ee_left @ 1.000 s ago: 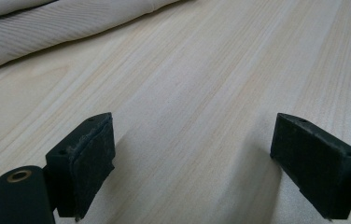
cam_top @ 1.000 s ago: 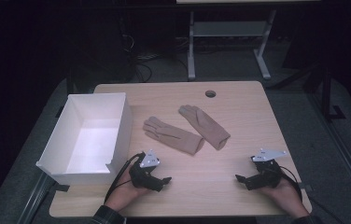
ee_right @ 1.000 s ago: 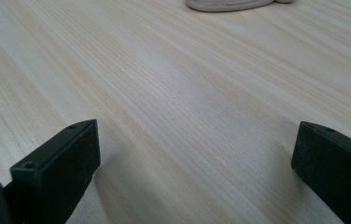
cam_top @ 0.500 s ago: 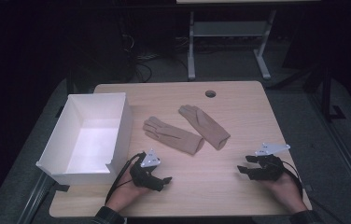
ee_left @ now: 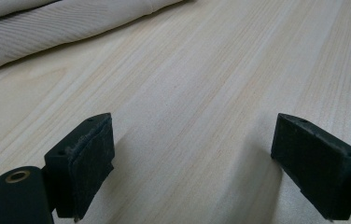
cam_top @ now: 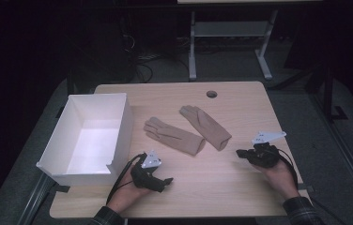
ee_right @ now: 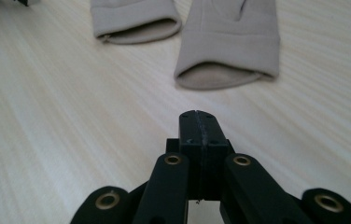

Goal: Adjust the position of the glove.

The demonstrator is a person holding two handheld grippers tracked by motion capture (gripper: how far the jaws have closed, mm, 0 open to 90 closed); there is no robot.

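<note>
Beige fabric gloves, two of them [cam_top: 173, 136] [cam_top: 206, 126], lie flat on the pale wooden desk [cam_top: 221, 185], just ahead of the right gripper [cam_top: 241, 153], cuffs toward it. That gripper's jaws have just been closing and now meet on nothing. The left gripper [cam_top: 165, 182] rests on the desk beside the white open box [cam_top: 90, 136], jaws spread wide and empty. The approach looks under way; next, the right jaws must reopen to take a cuff. The right gripper view shows both cuff openings [ee_right: 227, 74] [ee_right: 136, 30] gaping; the high view adds the box.
</note>
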